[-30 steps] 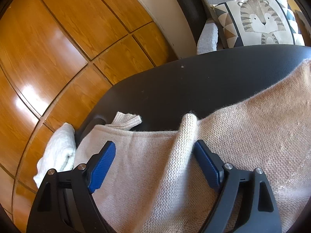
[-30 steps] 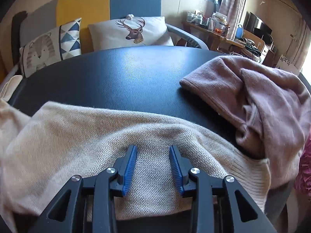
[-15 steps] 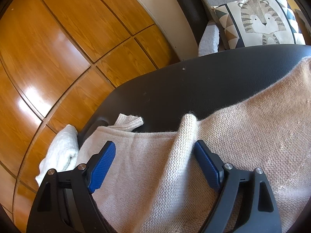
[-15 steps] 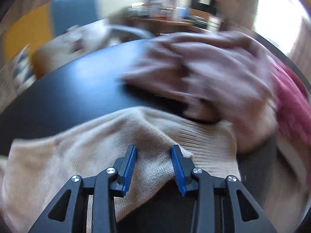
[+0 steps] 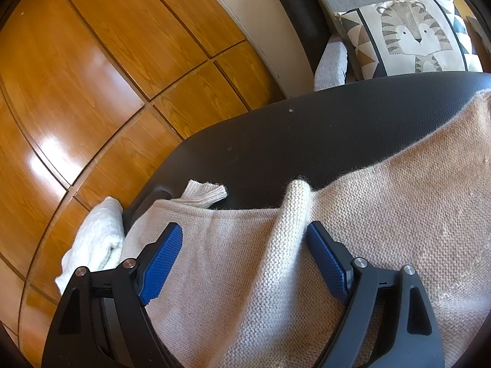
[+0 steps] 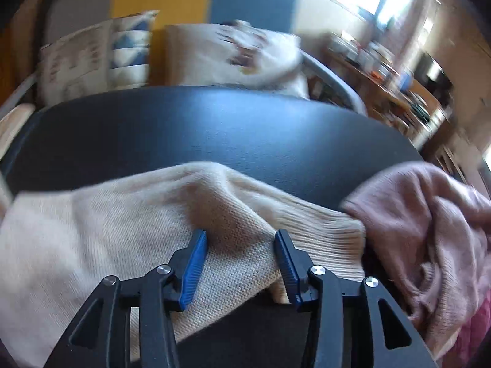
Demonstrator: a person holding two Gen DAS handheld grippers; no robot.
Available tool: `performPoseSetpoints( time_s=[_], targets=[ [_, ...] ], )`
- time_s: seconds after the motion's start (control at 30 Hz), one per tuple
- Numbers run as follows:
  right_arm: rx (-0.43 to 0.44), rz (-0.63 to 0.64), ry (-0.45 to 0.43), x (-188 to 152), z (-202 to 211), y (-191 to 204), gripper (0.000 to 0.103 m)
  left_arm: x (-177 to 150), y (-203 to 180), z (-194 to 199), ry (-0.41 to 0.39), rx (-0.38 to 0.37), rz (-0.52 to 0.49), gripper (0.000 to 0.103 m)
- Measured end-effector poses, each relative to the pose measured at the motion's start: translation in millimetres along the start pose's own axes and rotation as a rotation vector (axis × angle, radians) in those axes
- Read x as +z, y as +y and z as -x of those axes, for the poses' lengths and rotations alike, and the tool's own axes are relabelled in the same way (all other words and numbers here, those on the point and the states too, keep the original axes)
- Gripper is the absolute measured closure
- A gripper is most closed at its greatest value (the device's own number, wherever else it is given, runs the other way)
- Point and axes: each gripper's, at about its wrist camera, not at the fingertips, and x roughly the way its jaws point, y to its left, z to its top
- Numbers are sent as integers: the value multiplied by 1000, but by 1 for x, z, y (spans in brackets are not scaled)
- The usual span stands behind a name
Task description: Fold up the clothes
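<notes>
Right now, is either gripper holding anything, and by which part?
Neither: the left gripper and the right gripper stand open over the beige knitted sweater.

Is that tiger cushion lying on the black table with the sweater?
No, the tiger cushion sits on a grey seat beyond the far edge of the black table, while the beige sweater lies on the table.

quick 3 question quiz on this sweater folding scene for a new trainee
1. True or false: the left claw is clamped shut on the beige sweater.
2. Which garment lies right of the beige sweater in the right wrist view? A) pink sweater B) blue jeans C) black jacket
3. Fill in: the pillow behind the black table shows a ____.

Key: 1 false, its jaws stand wide open over the knit. 2 A, the pink sweater. 3 tiger.
</notes>
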Motion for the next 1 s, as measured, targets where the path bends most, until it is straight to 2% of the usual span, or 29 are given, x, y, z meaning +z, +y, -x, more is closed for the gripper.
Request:
performPoseSetpoints(
  time_s=[0.07, 0.3, 0.57, 0.67, 0.77, 0.83, 0.9, 0.93, 0.97, 1.0],
  targets=[
    [-35, -56, 25, 4, -9, -27, 51, 0, 0, 0, -2, 2, 1, 17],
    [-146, -186, 75, 3, -26, -91, 50, -2, -6, 2, -8, 18, -3, 17],
    [-254, -228, 50, -2, -26, -91, 50, -2, -8, 2, -10, 29, -7, 17],
    [-178, -271, 45, -3, -17, -93, 50, -2, -8, 2, -12, 32, -8, 17],
    [-38, -341, -42, -6, 10, -92, 50, -3, -9, 3, -13, 37, -9, 17],
    [62, -357, -134, -8, 34, -82, 59, -3, -10, 3, -12, 37, -8, 17],
    [170, -338, -180, -6, 52, -62, 64, -3, -11, 4, -10, 38, -7, 17],
    [218, -317, -191, -4, 59, -49, 68, -3, -11, 5, -10, 38, -7, 17],
    [259, -280, -183, -2, 63, -34, 79, -3, -11, 5, -9, 38, -7, 17],
    [299, -242, -175, 0, 67, -18, 80, -3, -11, 4, -8, 37, -6, 17]
  ],
)
